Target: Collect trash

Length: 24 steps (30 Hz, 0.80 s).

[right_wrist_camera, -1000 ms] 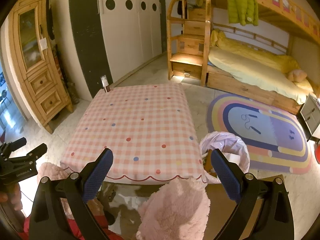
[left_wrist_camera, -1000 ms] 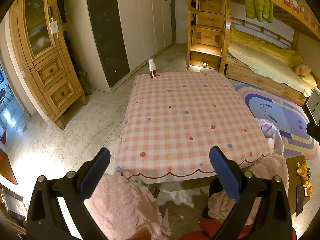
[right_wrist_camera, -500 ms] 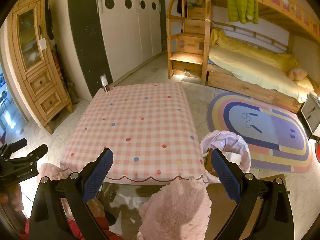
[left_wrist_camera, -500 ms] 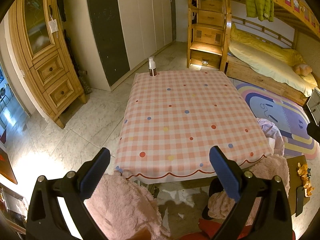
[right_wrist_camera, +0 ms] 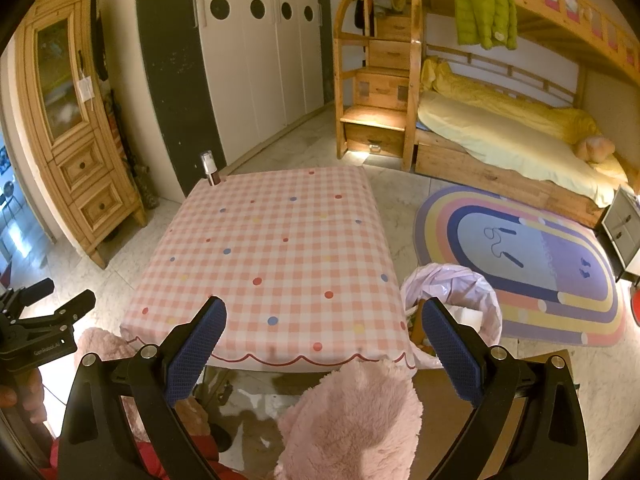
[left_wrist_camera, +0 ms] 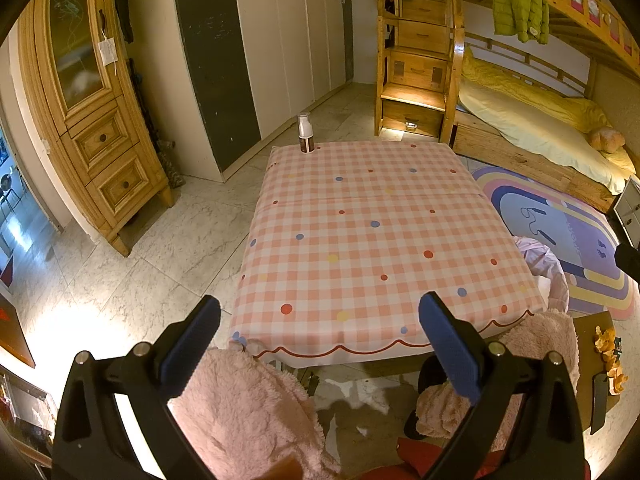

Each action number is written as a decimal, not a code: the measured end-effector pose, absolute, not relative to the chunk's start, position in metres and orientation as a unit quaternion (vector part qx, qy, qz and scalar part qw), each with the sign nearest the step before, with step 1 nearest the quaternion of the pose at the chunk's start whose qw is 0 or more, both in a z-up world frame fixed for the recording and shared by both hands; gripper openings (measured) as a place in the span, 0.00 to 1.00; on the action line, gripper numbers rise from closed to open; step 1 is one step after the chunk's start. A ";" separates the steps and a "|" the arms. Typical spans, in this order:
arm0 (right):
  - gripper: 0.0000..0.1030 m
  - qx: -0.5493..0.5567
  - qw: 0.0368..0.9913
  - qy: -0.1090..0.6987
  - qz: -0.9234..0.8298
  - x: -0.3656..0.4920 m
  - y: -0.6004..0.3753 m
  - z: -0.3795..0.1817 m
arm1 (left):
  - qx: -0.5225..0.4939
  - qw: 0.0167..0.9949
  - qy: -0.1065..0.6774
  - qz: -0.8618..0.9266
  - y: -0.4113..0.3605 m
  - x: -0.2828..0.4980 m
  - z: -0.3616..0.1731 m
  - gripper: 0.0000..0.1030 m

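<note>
Both grippers, left (left_wrist_camera: 318, 332) and right (right_wrist_camera: 324, 328), gape wide, holding nothing. 1 bottle (left_wrist_camera: 306, 134) stands at the checked table's (left_wrist_camera: 380, 240) far corner; the lined bin (right_wrist_camera: 452, 300) sits beside its right edge.

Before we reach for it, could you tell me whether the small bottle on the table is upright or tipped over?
Upright. The bottle stands on its dark base at the far-left corner of the checked table, white cap on top.
</note>
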State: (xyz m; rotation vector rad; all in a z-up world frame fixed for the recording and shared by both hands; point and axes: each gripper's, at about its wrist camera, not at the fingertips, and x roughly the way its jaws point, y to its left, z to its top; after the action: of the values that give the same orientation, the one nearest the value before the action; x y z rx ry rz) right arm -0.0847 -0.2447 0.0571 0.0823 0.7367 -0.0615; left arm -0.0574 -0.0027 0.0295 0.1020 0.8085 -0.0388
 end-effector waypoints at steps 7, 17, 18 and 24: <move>0.94 0.041 0.932 0.360 -0.030 -0.083 -0.242 0.055 | 0.050 0.918 0.394 -0.019 -0.003 -0.057 0.029 0.93; 0.94 0.040 0.932 0.360 -0.029 -0.081 -0.242 0.056 | 0.049 0.917 0.395 -0.018 -0.002 -0.056 0.029 0.93; 0.94 0.040 0.932 0.360 -0.029 -0.081 -0.242 0.056 | 0.049 0.917 0.395 -0.019 -0.002 -0.056 0.029 0.93; 0.94 0.041 0.931 0.361 -0.029 -0.081 -0.241 0.057 | 0.050 0.917 0.396 -0.019 0.000 -0.056 0.026 0.93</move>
State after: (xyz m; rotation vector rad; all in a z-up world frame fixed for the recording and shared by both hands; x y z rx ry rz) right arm -0.0813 -0.2410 0.0569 0.0845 0.7397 -0.0601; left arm -0.0561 0.0001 0.0263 0.1022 0.8151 -0.0384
